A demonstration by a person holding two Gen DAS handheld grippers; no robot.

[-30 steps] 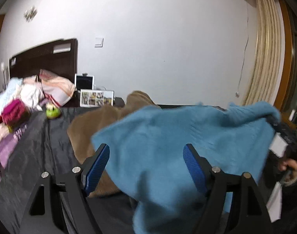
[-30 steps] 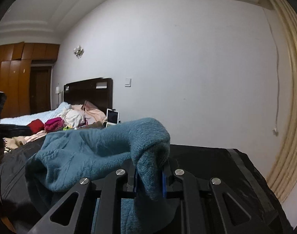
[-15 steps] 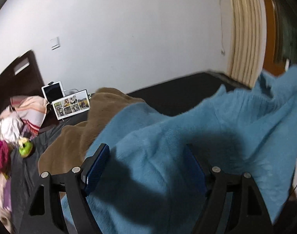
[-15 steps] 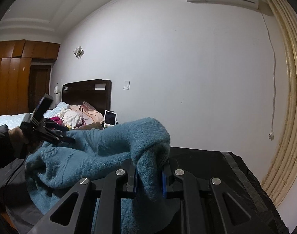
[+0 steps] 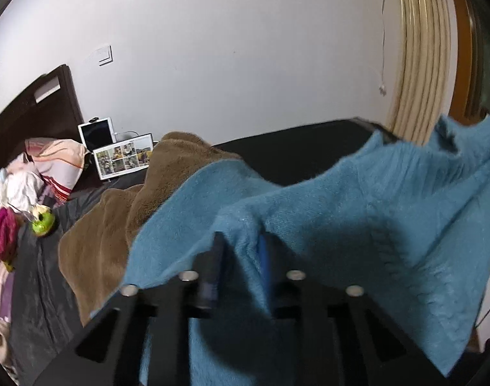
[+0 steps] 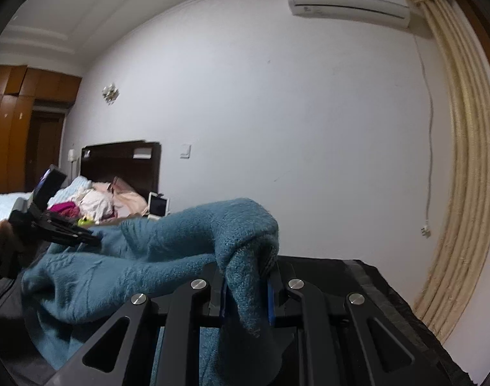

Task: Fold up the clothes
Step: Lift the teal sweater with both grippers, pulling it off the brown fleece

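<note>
My left tongs (image 5: pixel 240 259) are clamped on a pinch of the blue sweater (image 5: pixel 357 234), and my right tongs (image 6: pixel 246 292) are closed on another bunched fold of it. The sweater hangs between the two, held up in the air, with its lower part drooping out of my sight under the tongs.

The risks, as I judge them, start at the grips. Each one bites only a small tuck of thick, fuzzy knit, so the weight of the hanging cloth could drag it out of either pair if I pull the two apart too hard or swing the sweater. I also cannot tell which parts of the garment I am holding; if the two pinches are not matching points, any fold I lay down would come out crooked. The slack middle could sag and double over on itself as I lower it.

Just beyond the sweater lies a brown garment (image 5: pixel 113 225), rumpled on the black sheet (image 5: pixel 35 289) that covers the bed. The blue cloth could land on it or catch it and drag it along. Further left sit a green object (image 5: pixel 42 223) and a heap of pink and white clothes (image 5: pixel 35 173). Behind those, a tablet (image 5: pixel 96 136) and a photo sheet (image 5: pixel 124 157) stand by the dark headboard (image 6: pixel 121 160). Farthest off are the white wall, an air conditioner (image 6: pixel 348 1) high up, and cream curtains (image 6: pixel 464 160) on the right.
</note>
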